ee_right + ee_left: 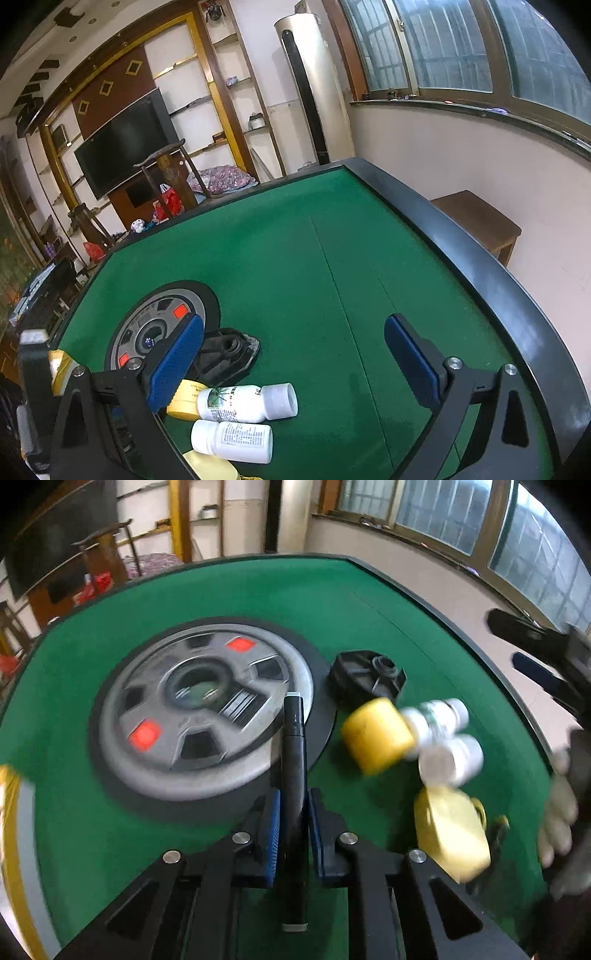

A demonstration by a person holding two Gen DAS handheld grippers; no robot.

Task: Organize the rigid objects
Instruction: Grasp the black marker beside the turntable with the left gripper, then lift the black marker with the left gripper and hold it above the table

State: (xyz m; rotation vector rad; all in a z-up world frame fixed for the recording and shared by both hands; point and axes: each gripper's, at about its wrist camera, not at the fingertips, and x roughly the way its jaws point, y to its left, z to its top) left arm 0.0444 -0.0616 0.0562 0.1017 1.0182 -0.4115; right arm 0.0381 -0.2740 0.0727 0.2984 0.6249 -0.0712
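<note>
Left gripper [291,830] jaws pinching black marker [293,775] beside grey disc [199,716]; right gripper [295,354] jaws spread.

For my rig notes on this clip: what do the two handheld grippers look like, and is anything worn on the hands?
Both the left gripper and the right gripper have black frames with triangular cut-outs, silver round bolts at the pivots, and ribbed blue pads. A hand at the left view's edge seems to wear a pale glove, though blurred.
</note>
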